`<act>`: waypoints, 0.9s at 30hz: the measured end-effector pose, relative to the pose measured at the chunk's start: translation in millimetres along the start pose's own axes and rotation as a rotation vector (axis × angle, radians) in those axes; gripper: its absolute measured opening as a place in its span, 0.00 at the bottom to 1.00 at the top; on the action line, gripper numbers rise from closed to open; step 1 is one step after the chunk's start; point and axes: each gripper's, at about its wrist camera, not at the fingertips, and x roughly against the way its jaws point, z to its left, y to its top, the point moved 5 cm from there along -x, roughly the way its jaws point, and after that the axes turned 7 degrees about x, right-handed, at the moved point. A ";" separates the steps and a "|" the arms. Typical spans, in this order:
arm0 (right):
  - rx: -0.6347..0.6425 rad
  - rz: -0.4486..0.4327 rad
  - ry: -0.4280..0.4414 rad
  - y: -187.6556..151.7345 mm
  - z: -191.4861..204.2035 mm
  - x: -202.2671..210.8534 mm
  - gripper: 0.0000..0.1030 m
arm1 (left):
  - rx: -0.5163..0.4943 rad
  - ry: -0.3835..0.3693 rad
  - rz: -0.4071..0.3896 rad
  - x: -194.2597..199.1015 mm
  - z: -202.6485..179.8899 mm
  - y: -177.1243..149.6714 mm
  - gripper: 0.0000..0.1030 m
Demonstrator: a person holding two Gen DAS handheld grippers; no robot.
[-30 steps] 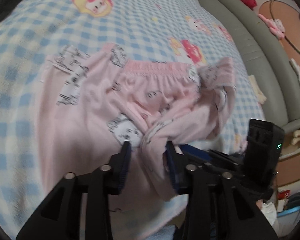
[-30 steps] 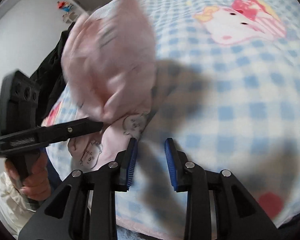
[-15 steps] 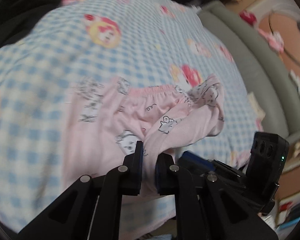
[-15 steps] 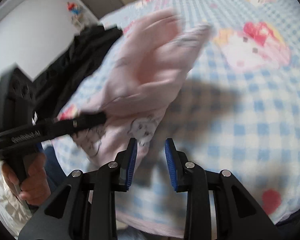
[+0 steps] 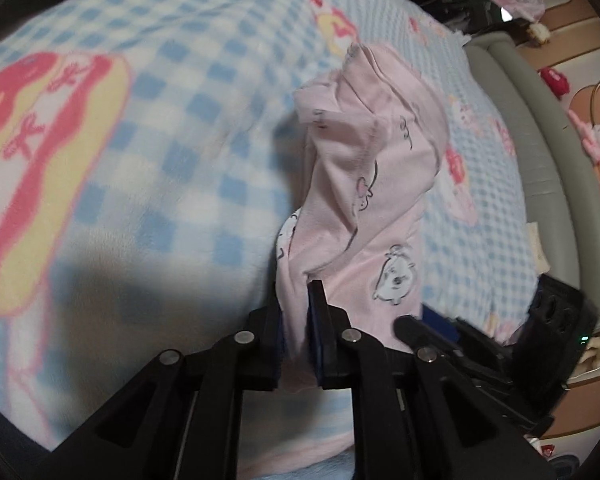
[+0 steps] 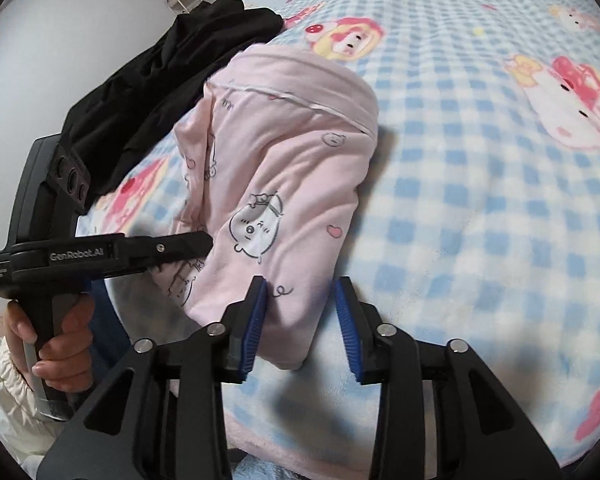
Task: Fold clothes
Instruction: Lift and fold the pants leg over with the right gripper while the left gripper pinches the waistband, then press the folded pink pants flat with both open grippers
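Note:
A pink garment [image 5: 372,152] printed with small cartoon animals hangs bunched above the blue checked blanket [image 5: 160,160]. My left gripper [image 5: 296,320] pinches a fold of its lower edge; the jaws are opening, with the cloth still pressed between the pads. In the right wrist view the same garment [image 6: 292,152] drapes in a tall fold, and the left gripper [image 6: 202,244] bites into its left side. My right gripper [image 6: 300,320] sits just under the garment's lower corner. Its jaws are opening: the left pad is against the cloth and the right pad stands apart from it.
A pile of black clothing [image 6: 160,80] lies on the blanket [image 6: 460,200] at the far left. A person's hand [image 6: 60,344] with a white cuff holds the left gripper's handle. A grey padded bed edge [image 5: 540,152] runs along the right, with floor clutter beyond it.
The left gripper closed on the garment's edge and pulled it up off the blanket, so the cloth went from lying spread out to hanging bunched. The right gripper's jaws have widened.

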 end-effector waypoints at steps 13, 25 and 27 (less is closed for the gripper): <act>-0.004 -0.008 -0.059 3.8 1.6 2.0 0.42 | -0.120 0.018 -0.058 6.7 -18.1 -10.9 0.28; 0.022 0.003 -0.095 -8.3 -9.2 7.1 0.48 | -0.171 0.092 -0.060 -1.2 -27.8 -7.5 0.26; -0.001 0.003 -0.099 -11.0 -16.9 11.1 0.51 | -0.166 0.120 -0.065 6.3 -20.9 -8.8 0.28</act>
